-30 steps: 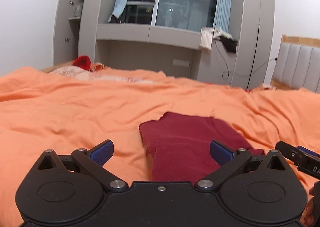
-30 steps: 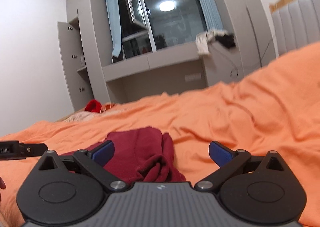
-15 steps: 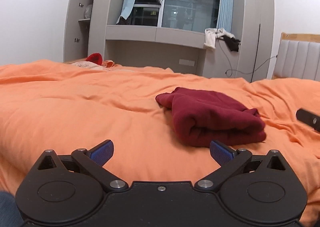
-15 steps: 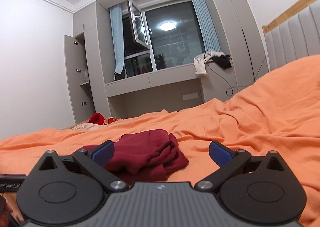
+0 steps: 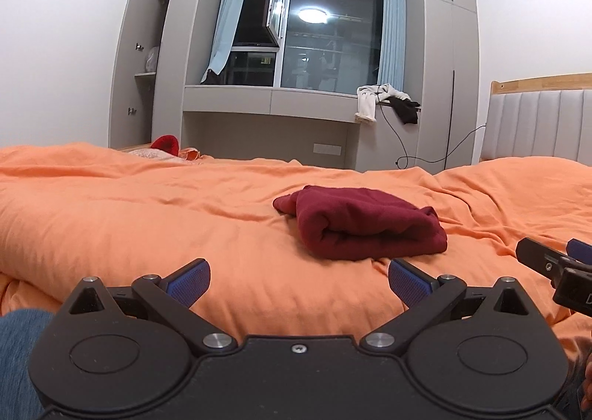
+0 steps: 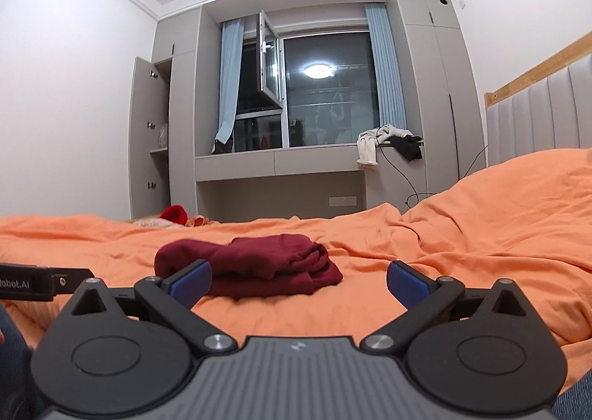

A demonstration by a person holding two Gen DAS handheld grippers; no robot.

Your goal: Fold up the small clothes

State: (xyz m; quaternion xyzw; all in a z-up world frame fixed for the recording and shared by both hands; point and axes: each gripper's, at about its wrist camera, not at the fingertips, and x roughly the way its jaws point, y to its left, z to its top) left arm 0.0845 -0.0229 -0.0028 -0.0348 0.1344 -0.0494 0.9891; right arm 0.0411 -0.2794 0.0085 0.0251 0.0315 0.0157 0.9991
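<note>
A dark red garment (image 5: 360, 222) lies folded into a thick bundle on the orange bedcover (image 5: 148, 213). My left gripper (image 5: 299, 277) is open and empty, held near the bed's front edge, short of the bundle. In the right wrist view the same garment (image 6: 255, 263) lies ahead and slightly left. My right gripper (image 6: 299, 277) is also open with nothing between its blue pads, apart from the cloth. The right gripper's tip (image 5: 547, 261) shows at the right edge of the left wrist view.
A red item and pale cloths (image 5: 166, 148) lie at the bed's far left edge. A grey padded headboard (image 5: 536, 124) stands at the right. Behind the bed are a window ledge with draped clothes (image 5: 384, 102) and grey cupboards. A denim-clad leg (image 5: 18, 353) shows lower left.
Both grippers have drawn back and down from the folded garment, which now lies farther away. Neither has changed its open state.
</note>
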